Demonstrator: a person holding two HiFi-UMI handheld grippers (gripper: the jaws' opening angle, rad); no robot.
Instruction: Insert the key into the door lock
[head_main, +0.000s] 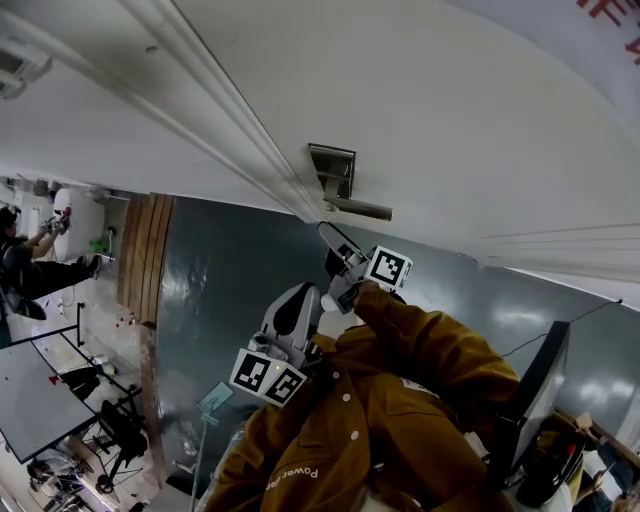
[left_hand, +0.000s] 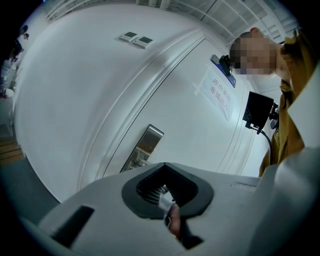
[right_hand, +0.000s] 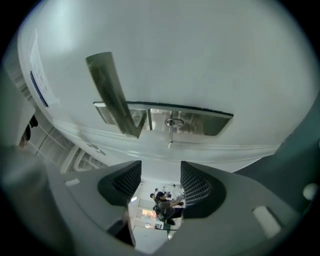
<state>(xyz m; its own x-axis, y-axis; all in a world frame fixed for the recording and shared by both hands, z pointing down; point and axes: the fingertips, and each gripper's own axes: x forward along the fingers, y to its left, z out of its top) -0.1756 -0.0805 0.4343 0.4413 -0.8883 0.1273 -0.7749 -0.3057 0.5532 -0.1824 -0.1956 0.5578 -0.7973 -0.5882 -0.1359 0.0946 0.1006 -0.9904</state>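
A steel lock plate with a lever handle sits on the white door. A small key sticks out of the plate's keyhole, free of any grip. My right gripper is a short way back from the key, jaws open, with nothing between them. In the head view the right gripper hangs just below the handle. My left gripper is lower and farther from the door, shut on a small silvery piece that sticks out of its pads. The left gripper is held close to the person's chest.
The door frame mouldings run beside the lock. A dark green floor and a wooden strip lie below. A black monitor stands at the person's right. Another person works far off on the left.
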